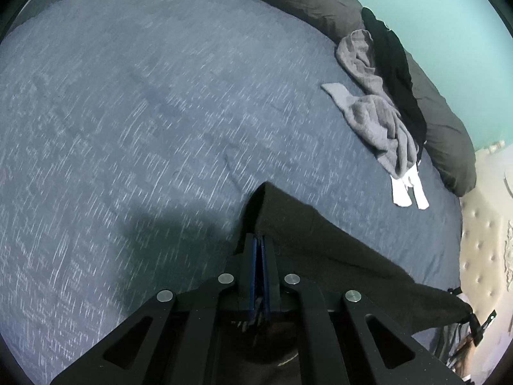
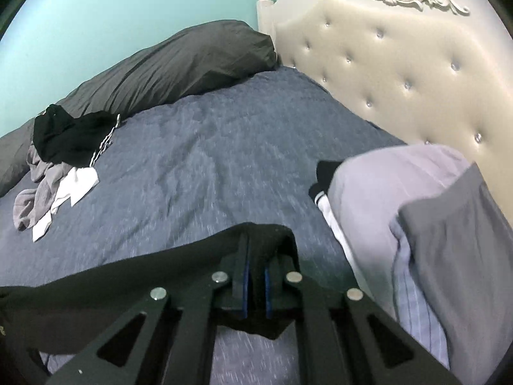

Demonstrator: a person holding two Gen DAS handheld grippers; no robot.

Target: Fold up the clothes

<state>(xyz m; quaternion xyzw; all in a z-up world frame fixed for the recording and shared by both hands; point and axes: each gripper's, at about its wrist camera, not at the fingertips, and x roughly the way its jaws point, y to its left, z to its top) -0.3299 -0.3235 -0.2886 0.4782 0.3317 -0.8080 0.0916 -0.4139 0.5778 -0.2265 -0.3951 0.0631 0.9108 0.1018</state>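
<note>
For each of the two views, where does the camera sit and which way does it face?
Left wrist: on the left gripper, angled down across the blue bedspread toward the clothes pile; fingers shut on the dark garment.
Right wrist: on the right gripper, facing the headboard; shut on the same garment.
Shared: bedspread, pile, garment.

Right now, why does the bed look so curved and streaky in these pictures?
Left wrist view: the fisheye lens bows the blue bedspread, motion smears its flecks, and a dark shadow falls beside the fingers. Right wrist view: the tufted headboard bends likewise, with some blur too.
</note>
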